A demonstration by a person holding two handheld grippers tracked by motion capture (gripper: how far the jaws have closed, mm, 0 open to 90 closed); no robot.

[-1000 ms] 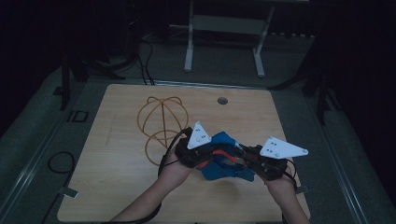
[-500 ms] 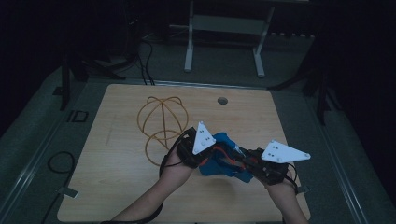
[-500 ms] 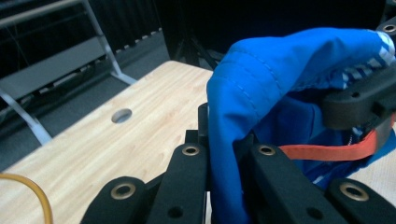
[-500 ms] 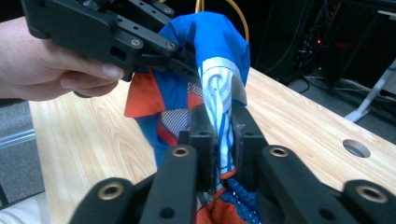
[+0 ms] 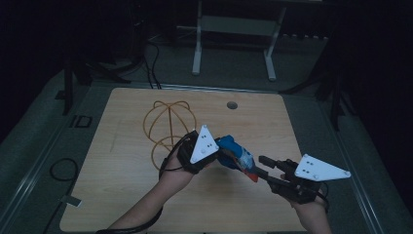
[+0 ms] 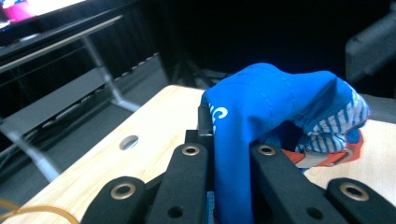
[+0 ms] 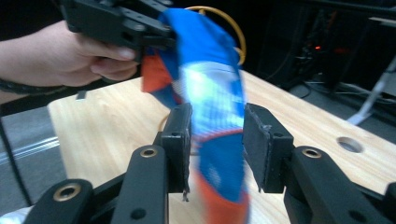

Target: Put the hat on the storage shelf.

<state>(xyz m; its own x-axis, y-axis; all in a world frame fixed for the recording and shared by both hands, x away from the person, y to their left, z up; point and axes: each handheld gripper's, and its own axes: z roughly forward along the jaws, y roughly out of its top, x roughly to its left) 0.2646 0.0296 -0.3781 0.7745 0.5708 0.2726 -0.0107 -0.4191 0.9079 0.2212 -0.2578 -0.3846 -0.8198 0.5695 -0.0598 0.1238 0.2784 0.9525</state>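
Note:
A blue sock-like cloth (image 5: pixel 236 155) with white stripes and an orange end hangs above the wooden table (image 5: pixel 126 190). My left gripper (image 5: pixel 221 153) is shut on its blue upper part; in the left gripper view the cloth (image 6: pixel 275 98) bulges out from between the jaws of that gripper (image 6: pixel 229 140). To the right, my right gripper (image 5: pixel 263 165) points at the cloth's orange tip. In the right gripper view the cloth (image 7: pixel 205 70) dangles, blurred, between the spread jaws of the right gripper (image 7: pixel 217 135), with gaps on both sides. The left hand and its gripper (image 7: pixel 116 23) show behind.
A yellow wire frame (image 5: pixel 168 122) lies on the table just beyond the left hand. A round cable hole (image 5: pixel 232 105) is near the far edge. A metal stand (image 5: pixel 234 29) and cables sit on the dark floor behind the table.
The right gripper has drawn back to the right and its jaws now stand apart. The cloth, bunched between both grippers before, now hangs stretched from the left gripper.

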